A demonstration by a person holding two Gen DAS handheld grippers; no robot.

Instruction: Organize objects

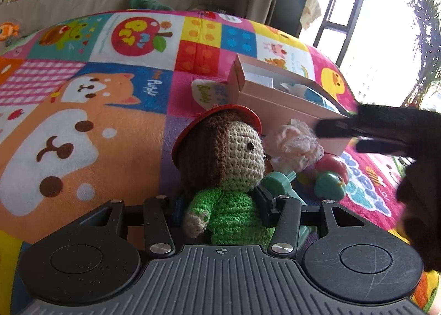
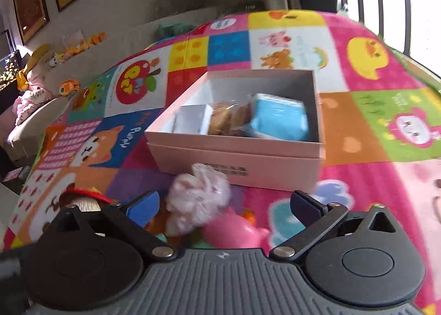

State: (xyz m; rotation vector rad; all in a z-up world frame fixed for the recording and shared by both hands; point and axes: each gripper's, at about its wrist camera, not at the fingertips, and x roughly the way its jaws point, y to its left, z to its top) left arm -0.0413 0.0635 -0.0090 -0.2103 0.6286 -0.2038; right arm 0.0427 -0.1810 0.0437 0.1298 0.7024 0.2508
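Both left gripper fingertips hidden behind the crochet doll they pinch: red hat, green sweater. Right gripper spread, empty.

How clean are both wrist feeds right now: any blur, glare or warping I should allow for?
Left wrist view: the crocheted doll in a green top is sharp; the window is blown out white; the patterned play mat bulges from fisheye. Right wrist view: smeared throughout, the pink mesh puff and open pink cardboard box soft-edged.
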